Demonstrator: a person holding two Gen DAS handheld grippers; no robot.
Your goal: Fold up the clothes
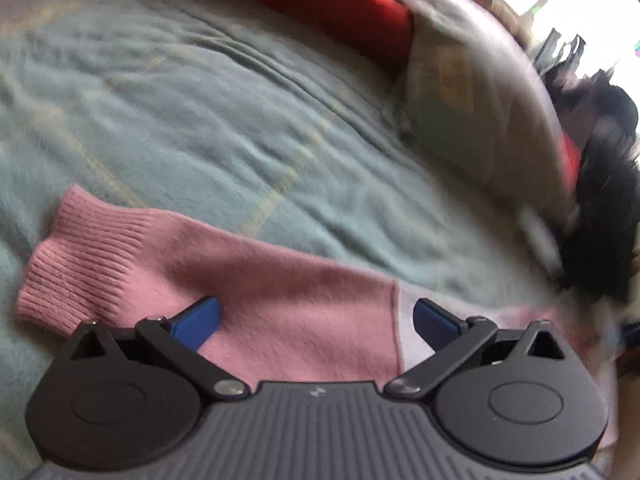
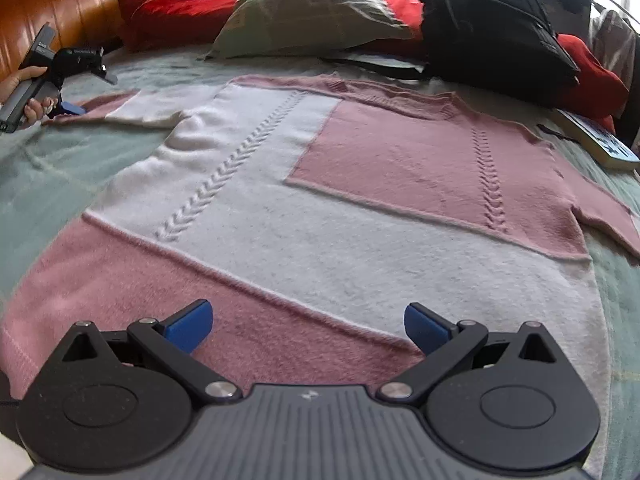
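A pink and white knit sweater [image 2: 320, 208] lies flat on the bed, front up, sleeves spread out. Its left sleeve [image 1: 224, 280], pink with a ribbed cuff, stretches across the left wrist view. My left gripper [image 1: 316, 322] hovers open just over that sleeve, one blue finger on each side of the pink part. In the right wrist view the left gripper [image 2: 68, 108] shows far left, held by a hand [image 2: 24, 92], at the sleeve's end. My right gripper [image 2: 308, 326] stands open over the sweater's pink hem band, nothing between its fingers.
A pale green blanket [image 1: 200, 120] covers the bed. At the head lie a grey pillow [image 2: 308, 12], red cushions [image 2: 180, 0] and a black backpack [image 2: 496, 28]. A book [image 2: 600, 140] rests at the right edge. A brown headboard [image 2: 60, 4] is at back left.
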